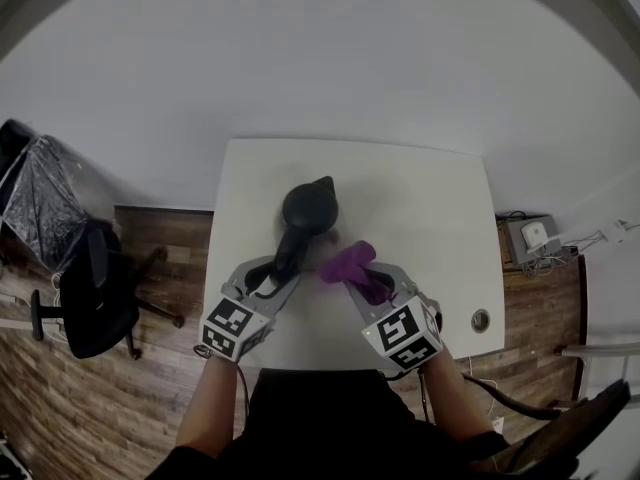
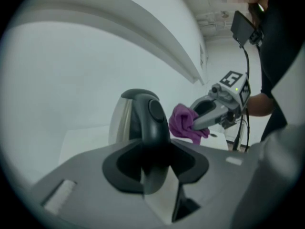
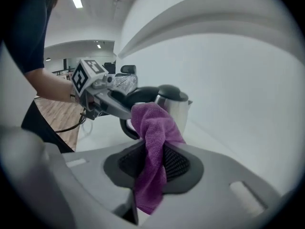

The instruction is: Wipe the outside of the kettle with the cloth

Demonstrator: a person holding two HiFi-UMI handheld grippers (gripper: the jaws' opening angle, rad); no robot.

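A steel kettle (image 1: 309, 208) with a black lid and black handle (image 1: 290, 250) stands on the white table (image 1: 420, 218). My left gripper (image 1: 281, 275) is shut on the handle (image 2: 151, 128), whose bar runs between the jaws in the left gripper view. The kettle body (image 2: 120, 120) shows behind it. My right gripper (image 1: 360, 280) is shut on a purple cloth (image 1: 350, 265), which hangs bunched between the jaws (image 3: 151, 147). The cloth (image 2: 185, 123) is held in the air just right of the kettle (image 3: 172, 109), close to its side; I cannot tell whether it touches.
The table's front edge runs just ahead of my arms. A black office chair (image 1: 95, 293) stands on the wood floor to the left. A grey box with cables (image 1: 530, 238) sits on the floor to the right. A round grommet (image 1: 481, 319) marks the table's right front corner.
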